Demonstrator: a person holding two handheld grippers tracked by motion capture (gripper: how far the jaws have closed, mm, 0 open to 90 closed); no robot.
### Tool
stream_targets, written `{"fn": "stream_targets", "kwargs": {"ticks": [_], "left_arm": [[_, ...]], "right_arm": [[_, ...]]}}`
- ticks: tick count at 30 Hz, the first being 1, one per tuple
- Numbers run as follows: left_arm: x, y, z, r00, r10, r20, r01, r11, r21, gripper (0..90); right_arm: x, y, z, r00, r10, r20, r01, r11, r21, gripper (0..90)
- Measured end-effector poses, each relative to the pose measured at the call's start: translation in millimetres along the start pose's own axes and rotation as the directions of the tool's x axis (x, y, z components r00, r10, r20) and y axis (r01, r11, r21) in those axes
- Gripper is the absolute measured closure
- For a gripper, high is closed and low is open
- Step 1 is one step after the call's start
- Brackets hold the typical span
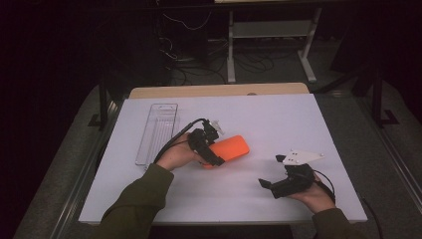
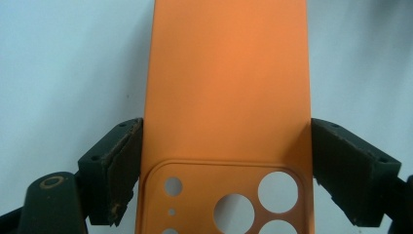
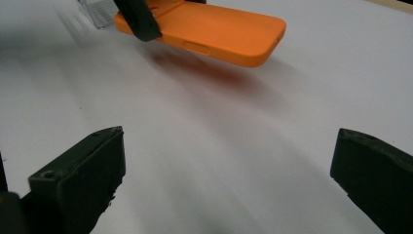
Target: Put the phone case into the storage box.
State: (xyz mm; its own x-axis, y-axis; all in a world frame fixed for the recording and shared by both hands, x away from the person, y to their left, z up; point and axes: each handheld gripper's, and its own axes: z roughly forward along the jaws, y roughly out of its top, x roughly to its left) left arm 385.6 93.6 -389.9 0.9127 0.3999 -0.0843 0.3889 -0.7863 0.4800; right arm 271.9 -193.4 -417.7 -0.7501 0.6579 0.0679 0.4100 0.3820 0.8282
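Olive-green sleeves, black claws, trailing black cables, grey three-cornered plate

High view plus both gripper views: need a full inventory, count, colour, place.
phone case: 1, orange, held just above the table near its middle, clamped by its long edges at the camera-cutout end
clear tray: 1, transparent plastic, long and narrow, lying on the table's far left part
table: 1, white top, with a tan wooden strip along its far edge
frame legs: white, on the dark floor beyond the table, with cables around them
left gripper: 1, black, jaws shut on the phone case
right gripper: 1, black with a grey three-cornered plate on top, jaws open and empty, low over the table's near right part
hands: 2, with olive green sleeves, coming in from the near edge
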Motion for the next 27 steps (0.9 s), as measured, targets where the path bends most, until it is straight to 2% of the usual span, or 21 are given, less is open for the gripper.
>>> {"fn": "stream_targets", "kwargs": {"ticks": [11, 17, 21, 27], "left_arm": [[-6.2, -15.5, -10.3, 0.9993, -0.026, -0.027, 0.027, 0.9996, 0.008, 15.8], [-7.5, -18.7, -13.8, 0.999, -0.041, -0.02, 0.041, 0.9992, 0.003, 15.8], [-7.1, -20.4, -16.4, 0.9985, -0.055, -0.007, 0.055, 0.9983, -0.021, 15.8], [-8.0, -21.7, -18.2, 0.9988, -0.049, 0.002, 0.049, 0.9986, -0.019, 15.8]], "right_arm": [[0.2, -0.7, 0.7, 1.0, 0.005, 0.005, -0.005, 1.0, 0.002, 0.0], [-1.7, -2.1, 2.2, 0.9999, 0.009, 0.014, -0.009, 1.0, 0.002, 0.0], [-1.1, -3.2, 3.0, 0.9996, 0.02, 0.019, -0.02, 1.0, 0.001, 0.0], [-0.9, -3.0, 4.3, 0.9978, 0.051, 0.042, -0.05, 0.998, -0.025, 0.0]]}}
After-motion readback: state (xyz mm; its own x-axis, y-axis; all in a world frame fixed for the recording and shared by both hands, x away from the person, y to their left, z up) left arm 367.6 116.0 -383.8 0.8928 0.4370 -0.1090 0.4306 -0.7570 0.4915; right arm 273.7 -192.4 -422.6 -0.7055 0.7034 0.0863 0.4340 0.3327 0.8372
